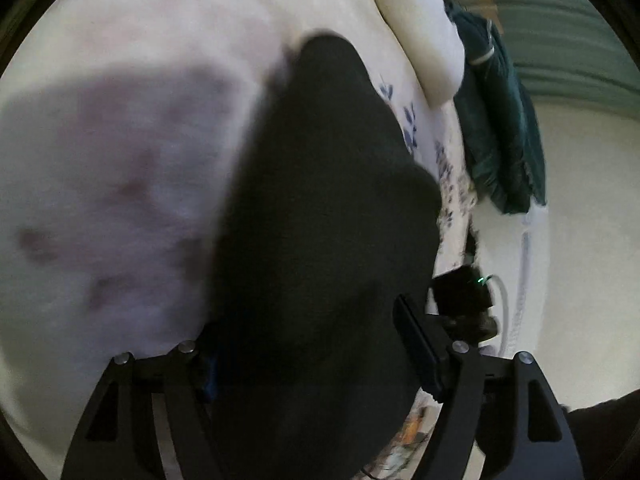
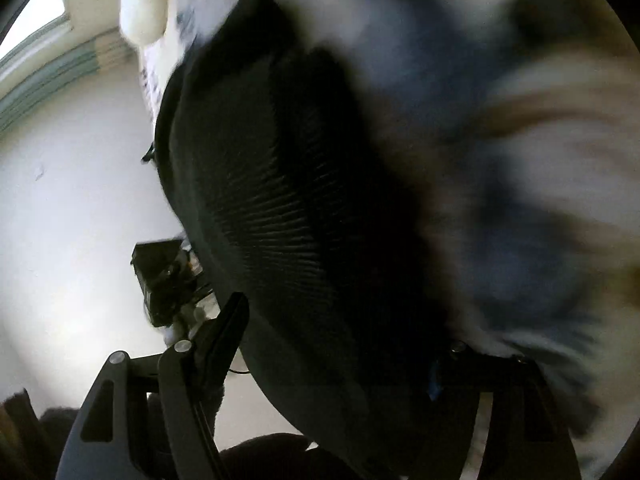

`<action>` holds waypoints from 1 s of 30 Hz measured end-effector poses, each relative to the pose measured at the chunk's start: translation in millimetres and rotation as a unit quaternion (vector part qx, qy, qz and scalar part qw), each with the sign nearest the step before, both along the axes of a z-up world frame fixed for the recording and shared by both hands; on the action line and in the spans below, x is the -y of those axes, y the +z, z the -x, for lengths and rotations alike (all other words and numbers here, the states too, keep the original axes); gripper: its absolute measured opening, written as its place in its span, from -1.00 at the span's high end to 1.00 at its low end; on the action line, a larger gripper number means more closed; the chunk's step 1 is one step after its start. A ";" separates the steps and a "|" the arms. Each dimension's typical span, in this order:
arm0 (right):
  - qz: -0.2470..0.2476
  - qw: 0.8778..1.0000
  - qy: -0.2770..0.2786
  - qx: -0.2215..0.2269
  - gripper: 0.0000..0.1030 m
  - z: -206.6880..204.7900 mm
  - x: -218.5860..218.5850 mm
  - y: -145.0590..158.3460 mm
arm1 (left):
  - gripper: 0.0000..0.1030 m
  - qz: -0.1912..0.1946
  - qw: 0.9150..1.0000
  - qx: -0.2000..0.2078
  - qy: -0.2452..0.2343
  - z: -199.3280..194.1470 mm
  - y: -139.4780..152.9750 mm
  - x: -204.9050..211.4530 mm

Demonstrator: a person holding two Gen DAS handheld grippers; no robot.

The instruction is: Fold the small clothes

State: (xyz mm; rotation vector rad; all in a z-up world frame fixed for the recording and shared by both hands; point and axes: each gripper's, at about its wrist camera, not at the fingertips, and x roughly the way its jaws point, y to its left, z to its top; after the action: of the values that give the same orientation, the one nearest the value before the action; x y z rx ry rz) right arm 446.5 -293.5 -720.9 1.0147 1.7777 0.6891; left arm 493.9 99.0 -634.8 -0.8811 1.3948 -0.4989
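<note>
A black ribbed garment (image 1: 320, 216) hangs between the fingers of my left gripper (image 1: 312, 344) and fills the middle of the left wrist view, over a white floral bedspread (image 1: 132, 128). The jaws stand wide apart with the cloth draped between them; a grip does not show. In the right wrist view the same black garment (image 2: 288, 208) runs between the fingers of my right gripper (image 2: 340, 344), whose right finger is hidden behind cloth. That view is blurred by motion.
A white pillow (image 1: 424, 40) lies at the far edge of the bed. A dark green jacket (image 1: 504, 120) hangs beyond it against a pale wall (image 1: 580, 220). A small black device (image 1: 464, 284) sits at the bed's edge, also in the right wrist view (image 2: 160, 276).
</note>
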 end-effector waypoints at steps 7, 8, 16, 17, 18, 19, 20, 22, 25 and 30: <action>0.021 0.999 0.016 0.041 0.54 -20.2 -35.3 13.5 | 0.54 -0.048 0.997 0.055 -0.005 -12.5 36.1 16.3; 0.027 0.998 0.007 0.053 0.55 -20.0 -35.4 22.6 | 0.54 -0.050 0.997 0.057 -0.005 -14.3 42.7 17.6; 0.040 0.992 -0.023 0.118 0.56 -64.0 -39.1 106.3 | 0.56 -0.058 0.992 0.111 -0.020 -67.2 113.0 20.4; 0.038 0.991 -0.028 0.126 0.56 -78.7 -29.6 118.9 | 0.56 -0.058 0.990 0.123 -0.023 -84.7 123.2 22.4; 0.039 0.990 -0.031 0.135 0.56 -91.8 -28.2 128.9 | 0.56 -0.060 0.989 0.132 -0.025 -99.1 129.6 24.3; 0.043 0.988 -0.034 0.147 0.56 -106.7 -27.0 138.6 | 0.56 -0.062 0.987 0.142 -0.028 -119.3 137.8 28.4; 0.048 0.985 -0.038 0.159 0.56 -130.8 -24.7 151.3 | 0.56 -0.064 0.986 0.153 -0.029 -142.3 145.1 32.4; 0.056 0.982 -0.045 0.176 0.56 -168.5 -22.2 165.2 | 0.55 -0.068 0.983 0.169 -0.028 -183.9 152.5 35.7; 0.067 0.975 -0.055 0.205 0.56 -241.6 -20.0 179.9 | 0.55 -0.068 0.979 0.191 -0.023 -251.9 154.4 38.7; 0.092 0.967 -0.068 0.227 0.56 -368.4 -22.4 165.2 | 0.55 -0.073 0.977 0.202 -0.017 -352.8 125.3 38.8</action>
State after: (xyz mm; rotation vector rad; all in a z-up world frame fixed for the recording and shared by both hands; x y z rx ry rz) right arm 814.8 -271.1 -555.7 0.7713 1.3322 0.6000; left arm 846.7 60.2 -509.6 -0.5967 1.0589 -0.5591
